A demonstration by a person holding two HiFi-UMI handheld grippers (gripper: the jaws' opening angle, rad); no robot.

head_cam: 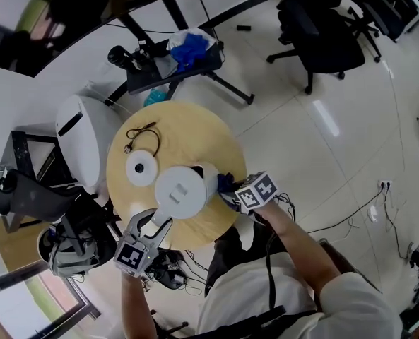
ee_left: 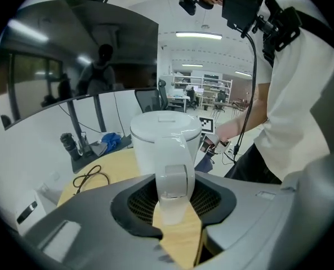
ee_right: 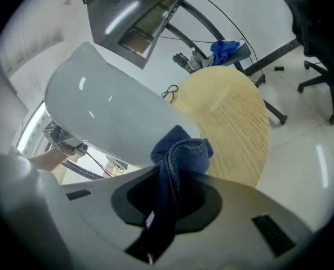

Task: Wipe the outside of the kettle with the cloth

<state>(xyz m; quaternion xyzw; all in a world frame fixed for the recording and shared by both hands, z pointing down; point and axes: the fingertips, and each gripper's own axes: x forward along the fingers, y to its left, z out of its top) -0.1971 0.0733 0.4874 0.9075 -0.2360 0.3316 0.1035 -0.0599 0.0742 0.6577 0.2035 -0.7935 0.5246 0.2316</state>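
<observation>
Kettle (head_cam: 181,191) steadying falls to the left gripper (head_cam: 155,226), whose jaws clamp the handle (ee_left: 175,187) at the kettle's 7 o'clock, likely to brace it against the wiping push. At its 3 o'clock the right gripper (head_cam: 232,195) pinches the blue cloth (ee_right: 178,159), bunched end forward and seemingly touching the white wall, so fabric rather than jaws meets it. The kettle stands near the desk's (head_cam: 195,129) 6 o'clock edge, off its base (head_cam: 141,169) at 10 o'clock.

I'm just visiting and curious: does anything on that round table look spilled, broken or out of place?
Nothing looks spilled or broken. One small oddity: the white kettle, with the blue cloth at its side, is off its round base, which lies beside it.
</observation>
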